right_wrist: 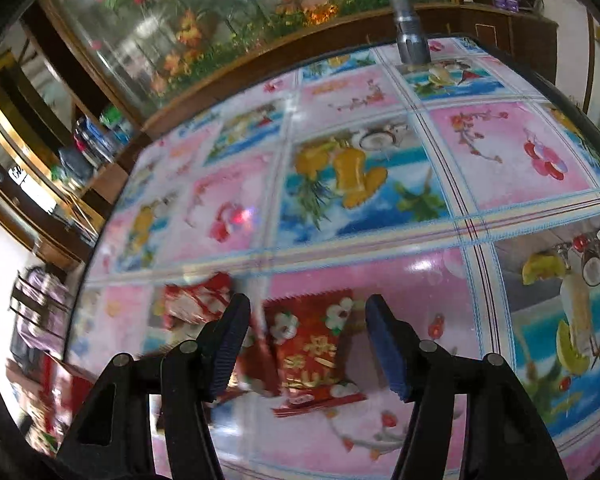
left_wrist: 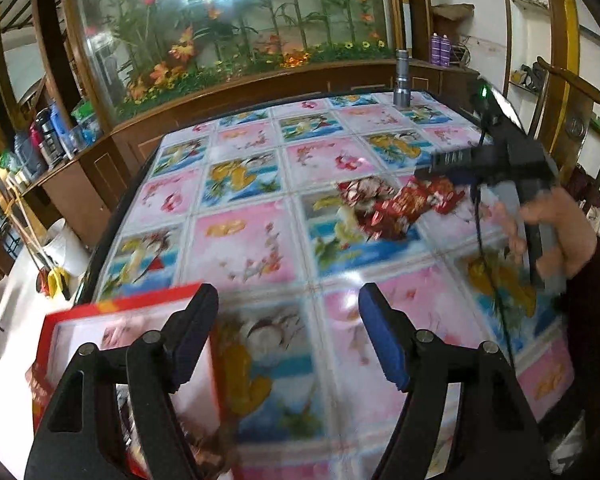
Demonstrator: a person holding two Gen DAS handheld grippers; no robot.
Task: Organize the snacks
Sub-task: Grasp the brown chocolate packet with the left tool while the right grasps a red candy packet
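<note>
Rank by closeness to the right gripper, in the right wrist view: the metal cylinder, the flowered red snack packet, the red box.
From the right gripper:
1. Flowered red snack packet, between its open fingers.
2. Red box, lower left edge.
3. Metal cylinder, far table edge.

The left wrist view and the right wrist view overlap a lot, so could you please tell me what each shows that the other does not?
Only the left wrist view shows the right gripper in a hand, seen from outside, and the red box's open interior.

Only the right wrist view shows a red flowered snack packet close up between the right gripper's open jaws, apparently untouched.

Both show the patterned tablecloth, the pile of red snack packets, the metal cylinder and the flower display.
</note>
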